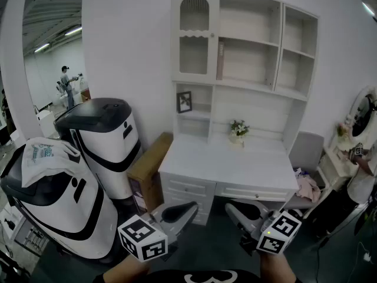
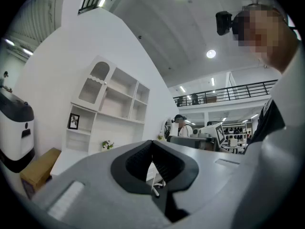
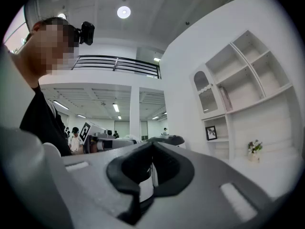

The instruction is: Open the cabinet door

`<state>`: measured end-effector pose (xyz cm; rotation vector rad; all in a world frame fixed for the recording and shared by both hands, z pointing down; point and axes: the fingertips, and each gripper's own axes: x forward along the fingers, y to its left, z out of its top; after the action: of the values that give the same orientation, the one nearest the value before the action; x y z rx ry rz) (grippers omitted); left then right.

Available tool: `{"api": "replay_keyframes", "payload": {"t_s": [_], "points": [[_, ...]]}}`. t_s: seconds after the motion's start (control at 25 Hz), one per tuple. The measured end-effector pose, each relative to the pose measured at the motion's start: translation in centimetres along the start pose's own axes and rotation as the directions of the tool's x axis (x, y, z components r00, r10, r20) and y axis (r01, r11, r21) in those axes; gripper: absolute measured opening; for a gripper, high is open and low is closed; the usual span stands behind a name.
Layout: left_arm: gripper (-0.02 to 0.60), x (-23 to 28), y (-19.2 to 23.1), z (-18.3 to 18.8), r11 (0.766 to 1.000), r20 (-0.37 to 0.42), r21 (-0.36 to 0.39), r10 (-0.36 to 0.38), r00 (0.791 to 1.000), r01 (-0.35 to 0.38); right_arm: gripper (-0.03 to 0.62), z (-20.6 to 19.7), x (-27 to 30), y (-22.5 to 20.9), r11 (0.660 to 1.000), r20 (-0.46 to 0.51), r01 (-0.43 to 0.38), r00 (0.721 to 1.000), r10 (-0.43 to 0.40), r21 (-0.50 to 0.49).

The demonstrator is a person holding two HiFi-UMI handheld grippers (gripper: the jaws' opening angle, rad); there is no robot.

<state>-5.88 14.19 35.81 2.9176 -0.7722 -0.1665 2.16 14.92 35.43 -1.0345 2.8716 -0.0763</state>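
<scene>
The white cabinet door (image 1: pixel 194 37), with an arched slatted window, is closed at the upper left of the white hutch above the desk (image 1: pixel 235 168). It also shows in the left gripper view as the cabinet door (image 2: pixel 93 84) and in the right gripper view as the cabinet door (image 3: pixel 206 93). My left gripper (image 1: pixel 191 207) and right gripper (image 1: pixel 231 209) hang low in front of the desk, far below the door, tips turned towards each other. Both are shut with nothing held: the left gripper (image 2: pixel 152 144) and the right gripper (image 3: pixel 152 147) show their jaws meeting.
Two white machines with black tops (image 1: pixel 100 137) (image 1: pixel 53 211) stand at the left, with a cardboard box (image 1: pixel 150 164) beside the desk. A framed photo (image 1: pixel 184 101) and a small flower pot (image 1: pixel 238 131) sit on the hutch. A grey chair (image 1: pixel 306 152) stands at the right.
</scene>
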Motion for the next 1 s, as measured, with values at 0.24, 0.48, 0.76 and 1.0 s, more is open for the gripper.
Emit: {"api": "replay_keyframes", "payload": {"t_s": [0.24,0.48,0.76,1.0], "points": [[0.003,-1.0,1.3,0.2,1.000,0.014,-0.001,0.006,1.000,-0.006,0.002,-0.4,1.1,0.3,1.000,-0.007,0.002,1.000,-0.002,-0.011],[0.003,-0.7,3.5,-0.2,1.000,0.018,-0.007,0.019,1.000,-0.019,0.002,-1.1,2.4,-1.0,1.000,-0.025,0.012,1.000,-0.012,-0.018],[0.003,1.6,7.3,-1.8,0.999,0.011,-0.023,0.043,0.999,-0.043,0.002,-2.7,4.8,-4.9,1.000,-0.023,-0.005,1.000,0.005,0.011],[0.003,6.1,12.0,-2.4,0.998,0.003,-0.010,0.064,0.998,-0.064,0.003,-3.2,7.6,-11.7,0.999,0.008,-0.026,1.000,0.026,0.046]]}}
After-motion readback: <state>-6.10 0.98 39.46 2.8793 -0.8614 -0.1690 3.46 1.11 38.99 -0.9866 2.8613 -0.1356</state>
